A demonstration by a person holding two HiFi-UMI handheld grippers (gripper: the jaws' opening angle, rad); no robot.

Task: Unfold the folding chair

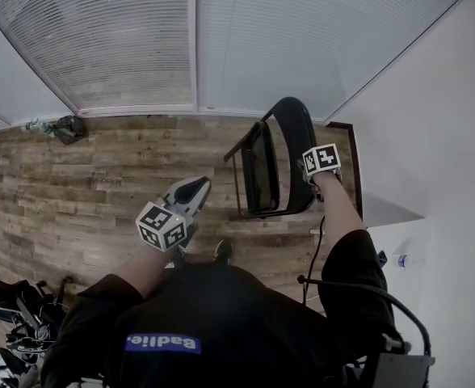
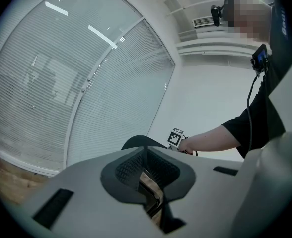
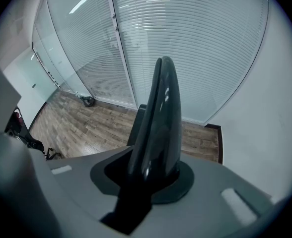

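Note:
The black folding chair (image 1: pixel 274 164) stands on the wooden floor close to the white wall, its seat still flat against the frame. My right gripper (image 1: pixel 312 176) points steeply down, shut on the top edge of the chair's curved backrest (image 3: pixel 158 123), which rises between its jaws (image 3: pixel 153 170). To the left of the chair, my left gripper (image 1: pixel 194 187) hangs roughly level, shut with nothing in it; its dark pads (image 2: pixel 131 168) meet. In the left gripper view, the backrest top (image 2: pixel 138 142) and the right gripper's marker cube (image 2: pixel 176 138) show beyond the jaws.
A glass partition with blinds (image 1: pixel 189 39) runs along the far side. The white wall (image 1: pixel 431 136) with a dark baseboard (image 1: pixel 355 176) is just right of the chair. A dark object (image 1: pixel 66 128) lies by the glass, and a tangle of gear (image 1: pixel 19 314) at the lower left.

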